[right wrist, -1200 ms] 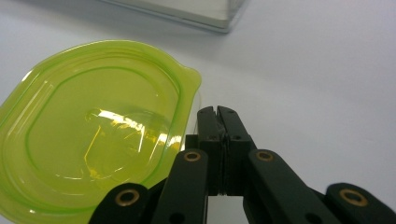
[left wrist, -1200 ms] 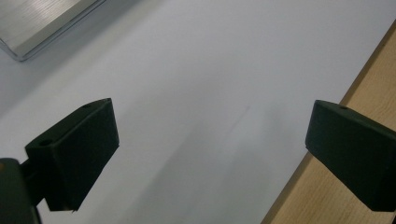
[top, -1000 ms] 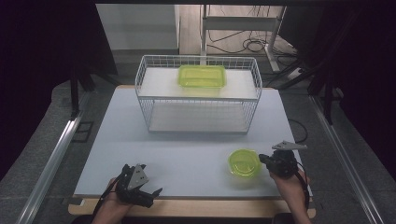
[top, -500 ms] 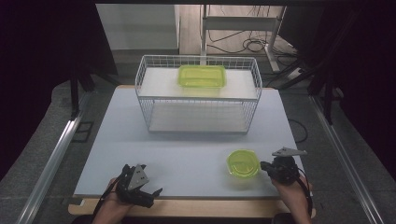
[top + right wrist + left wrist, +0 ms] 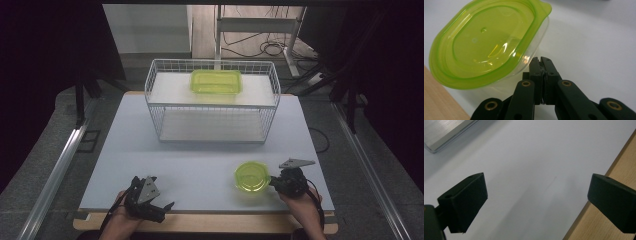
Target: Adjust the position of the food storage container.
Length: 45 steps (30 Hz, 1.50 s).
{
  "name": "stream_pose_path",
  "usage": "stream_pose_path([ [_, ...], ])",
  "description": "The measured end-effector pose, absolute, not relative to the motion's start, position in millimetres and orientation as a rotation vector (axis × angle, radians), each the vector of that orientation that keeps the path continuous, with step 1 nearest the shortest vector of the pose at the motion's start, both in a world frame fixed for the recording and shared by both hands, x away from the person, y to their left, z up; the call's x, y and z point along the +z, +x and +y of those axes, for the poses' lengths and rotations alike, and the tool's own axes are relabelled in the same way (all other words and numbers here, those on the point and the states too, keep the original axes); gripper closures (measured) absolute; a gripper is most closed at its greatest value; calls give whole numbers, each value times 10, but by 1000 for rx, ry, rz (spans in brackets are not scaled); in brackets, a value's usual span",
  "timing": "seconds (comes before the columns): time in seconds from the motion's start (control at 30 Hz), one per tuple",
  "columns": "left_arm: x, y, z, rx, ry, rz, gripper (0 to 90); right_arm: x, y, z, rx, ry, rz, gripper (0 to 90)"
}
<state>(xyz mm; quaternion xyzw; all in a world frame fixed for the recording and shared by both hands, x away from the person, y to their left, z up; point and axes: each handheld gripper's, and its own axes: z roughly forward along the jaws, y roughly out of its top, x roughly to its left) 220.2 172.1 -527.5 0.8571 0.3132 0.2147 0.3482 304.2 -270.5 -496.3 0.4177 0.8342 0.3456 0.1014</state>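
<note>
Two black jaws of the right gripper (image 5: 541, 61) are pinched tight on the clear rim of the round, lime-lidded plastic tub (image 5: 486, 42), which sits just to its left near the white table's (image 5: 200, 155) front edge. Left gripper (image 5: 536, 195) idles wide open, empty, well apart.

On the table (image 5: 200, 150), a wire basket (image 5: 212, 107) stands toward the far edge, with a lidded box (image 5: 216, 81) on its upper shelf. Nearer the person, right of centre, a round lidded tub (image 5: 251, 176) sits on the tabletop, well in front of the basket and close to the near edge
</note>
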Motion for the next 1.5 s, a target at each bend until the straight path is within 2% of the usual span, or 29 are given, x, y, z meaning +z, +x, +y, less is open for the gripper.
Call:
stream_pose_path([
  [1.23,-5283,2210,1710,556,2243,808,27,-5127,3279,-1715,1136,1059,2710,869],
  [1.5,-5281,2208,1714,554,2242,809,27,-5141,3290,-1681,1115,1023,2700,858],
])
